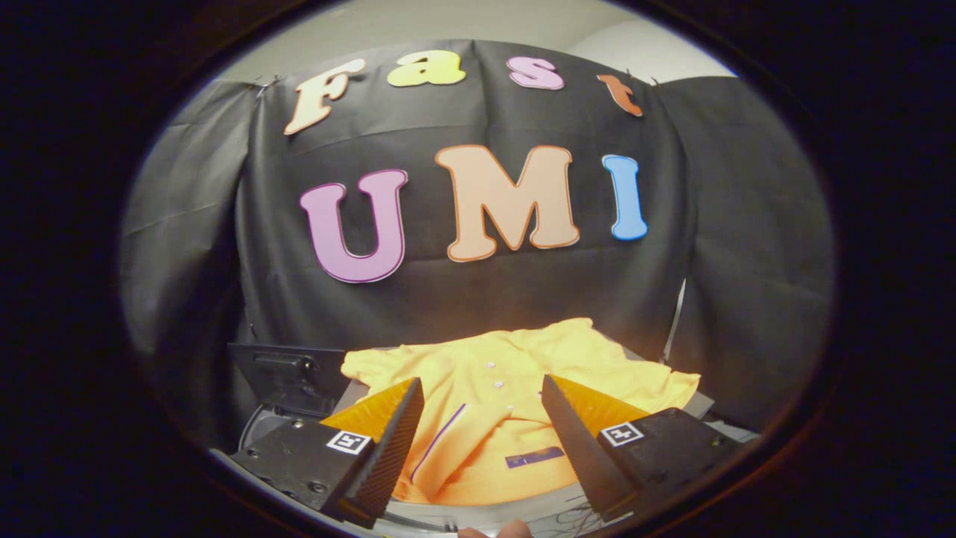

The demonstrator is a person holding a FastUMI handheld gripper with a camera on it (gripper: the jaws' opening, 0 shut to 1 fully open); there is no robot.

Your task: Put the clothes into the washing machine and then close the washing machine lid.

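A yellow buttoned shirt (515, 373) lies spread over the top of the washing machine (478, 515), whose pale round rim shows below the cloth. The shirt has small white buttons, a thin dark stripe and a dark label. My gripper (482, 392) is open, its two fingers wide apart and hovering just above the shirt, with the buttoned front showing between them. Neither finger touches the cloth as far as I can tell. The machine's dark lid (287, 377) stands raised behind the left finger, beside the shirt's left sleeve.
The black cloth wall (478, 291) of the booth rises close behind the machine. A fingertip (497, 531) of a person's hand shows below the machine's rim. A pale strip (676, 317) runs down the wall just right of the shirt.
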